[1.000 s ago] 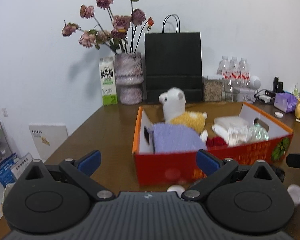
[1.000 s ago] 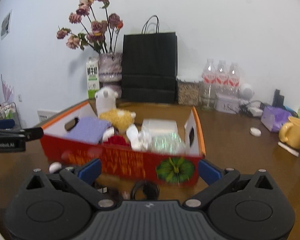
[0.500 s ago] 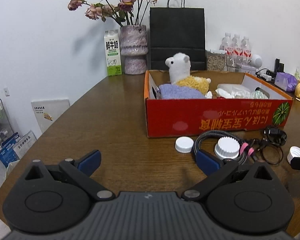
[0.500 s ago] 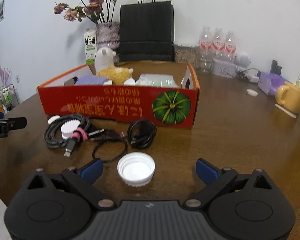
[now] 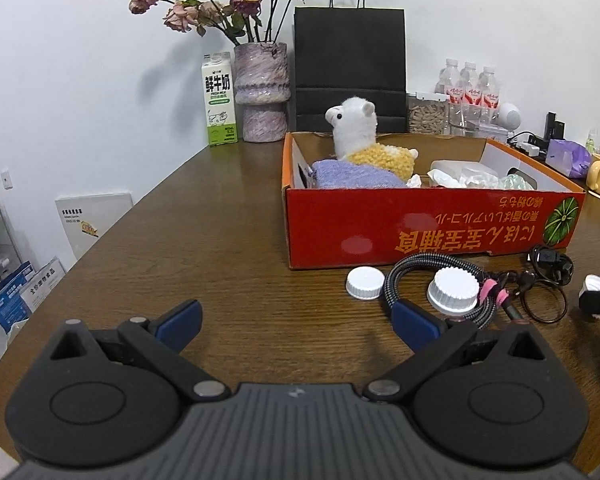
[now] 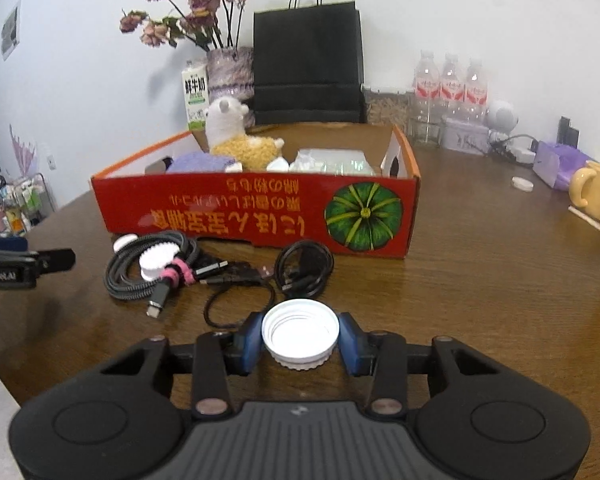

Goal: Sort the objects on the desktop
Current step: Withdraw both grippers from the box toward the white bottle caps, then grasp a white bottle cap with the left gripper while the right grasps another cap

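An upturned white bottle cap (image 6: 300, 334) lies on the brown table between the blue pads of my right gripper (image 6: 300, 339). Its jaws are closing, and both pads touch the cap's rim. My left gripper (image 5: 296, 318) hangs open over bare wood with nothing between its fingers. Just ahead of it to the right are a flat white cap (image 5: 365, 283), a ribbed white cap (image 5: 454, 291) and the braided cable coil (image 5: 404, 276) around that one. Behind them stands the red cardboard box (image 5: 420, 232), holding a plush alpaca (image 5: 356, 128) and a purple cloth.
A black cable coil (image 6: 304, 264) and a thin black loop lie in front of the box. A yellow mug (image 6: 596, 196), purple tissue pack (image 6: 556, 164) and water bottles (image 6: 450, 84) stand at the right. A black paper bag (image 6: 306, 68), vase (image 5: 260, 96) and milk carton (image 5: 219, 100) line the wall.
Both grippers have sunk toward the table, bringing the caps and cables into view. The right jaws have come in from wide open onto the upturned cap. The left jaws stay wide.
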### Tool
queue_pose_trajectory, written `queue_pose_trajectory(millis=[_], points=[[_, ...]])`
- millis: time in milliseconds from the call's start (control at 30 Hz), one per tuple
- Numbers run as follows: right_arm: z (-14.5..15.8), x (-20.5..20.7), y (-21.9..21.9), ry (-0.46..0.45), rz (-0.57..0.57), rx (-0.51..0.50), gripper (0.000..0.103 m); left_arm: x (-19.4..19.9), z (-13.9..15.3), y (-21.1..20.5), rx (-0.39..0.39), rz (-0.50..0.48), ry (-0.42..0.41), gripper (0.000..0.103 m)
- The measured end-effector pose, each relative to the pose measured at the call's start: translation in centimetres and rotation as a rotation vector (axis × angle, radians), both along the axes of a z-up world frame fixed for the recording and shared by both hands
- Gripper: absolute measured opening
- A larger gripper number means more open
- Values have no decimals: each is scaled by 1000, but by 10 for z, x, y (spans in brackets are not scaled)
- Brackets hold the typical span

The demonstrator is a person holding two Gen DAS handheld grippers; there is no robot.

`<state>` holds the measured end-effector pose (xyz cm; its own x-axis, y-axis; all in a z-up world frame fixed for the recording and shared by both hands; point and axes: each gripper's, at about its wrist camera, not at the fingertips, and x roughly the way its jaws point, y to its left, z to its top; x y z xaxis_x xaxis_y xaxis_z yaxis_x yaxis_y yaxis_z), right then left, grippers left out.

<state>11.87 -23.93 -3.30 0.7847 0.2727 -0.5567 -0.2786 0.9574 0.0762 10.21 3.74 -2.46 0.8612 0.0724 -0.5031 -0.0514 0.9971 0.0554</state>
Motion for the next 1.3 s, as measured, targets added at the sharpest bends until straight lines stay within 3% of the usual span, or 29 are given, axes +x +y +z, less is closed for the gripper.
queue_pose_trajectory(millis=[367, 600, 767, 867, 967, 1200, 1300], points=[[19, 12, 5, -57, -8, 14, 39, 38, -1, -7, 15, -24, 31, 87], [22, 19, 11, -61, -1, 10, 39, 61, -8, -8, -21, -47, 67, 77], [20, 21, 12, -55, -3, 5, 39, 66, -11, -2, -72, -82, 79, 68], [19, 23, 12, -51, -8, 4, 39, 65, -11, 0, -93, -115, 80, 58], [18, 25, 13, -48, -10, 4, 39, 65, -11, -4, -85, -138, 84, 51], [16, 26, 13, -41, -13, -1, 39, 70, -15, -10, -73, -150, 102, 46], [16, 26, 13, -41, -13, -1, 39, 70, -15, -10, -76, -152, 102, 37]])
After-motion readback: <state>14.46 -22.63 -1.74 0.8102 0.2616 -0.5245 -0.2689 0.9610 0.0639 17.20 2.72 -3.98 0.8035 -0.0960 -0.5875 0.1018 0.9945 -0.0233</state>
